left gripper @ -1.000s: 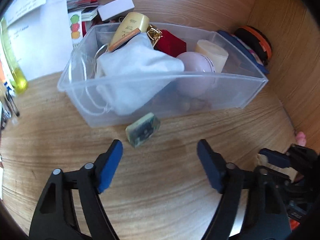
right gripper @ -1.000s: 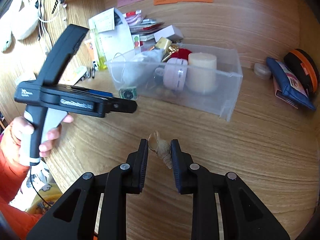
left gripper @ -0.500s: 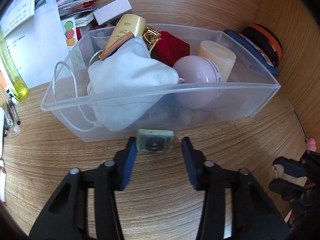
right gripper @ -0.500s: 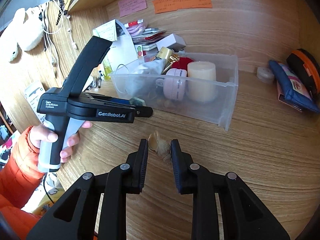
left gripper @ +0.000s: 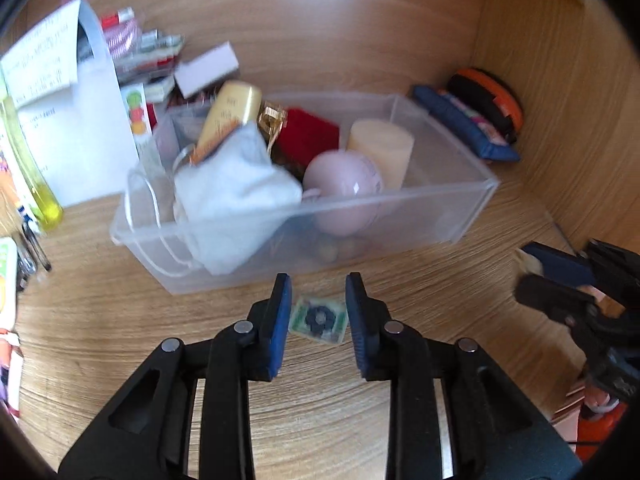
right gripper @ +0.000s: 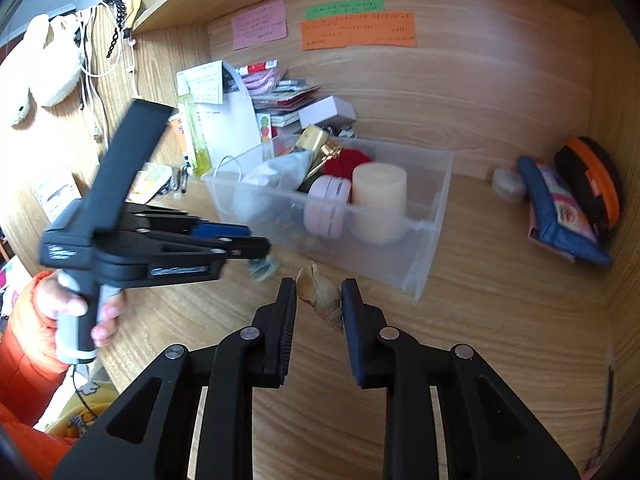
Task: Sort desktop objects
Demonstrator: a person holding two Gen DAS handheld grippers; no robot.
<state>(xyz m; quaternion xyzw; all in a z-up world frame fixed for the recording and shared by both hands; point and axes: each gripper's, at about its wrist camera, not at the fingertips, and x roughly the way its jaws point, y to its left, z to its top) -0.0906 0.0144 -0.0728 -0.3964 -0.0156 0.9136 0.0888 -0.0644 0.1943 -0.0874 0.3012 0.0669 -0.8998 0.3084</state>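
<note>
A small green square tile (left gripper: 318, 319) sits clamped in the left gripper (left gripper: 316, 312), lifted just before the clear bin (left gripper: 472, 208); the right gripper (right gripper: 318, 312) clamps a seashell (right gripper: 320, 294) above the tabletop (right gripper: 500, 328). Next, seemingly, carrying both over the bin's rim.

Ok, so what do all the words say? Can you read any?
No words can be read.
Pink note, green note, orange note: writing too small.
White paper: too small.
Gold bottle: blurred.
Side label on the left gripper: blurred.
</note>
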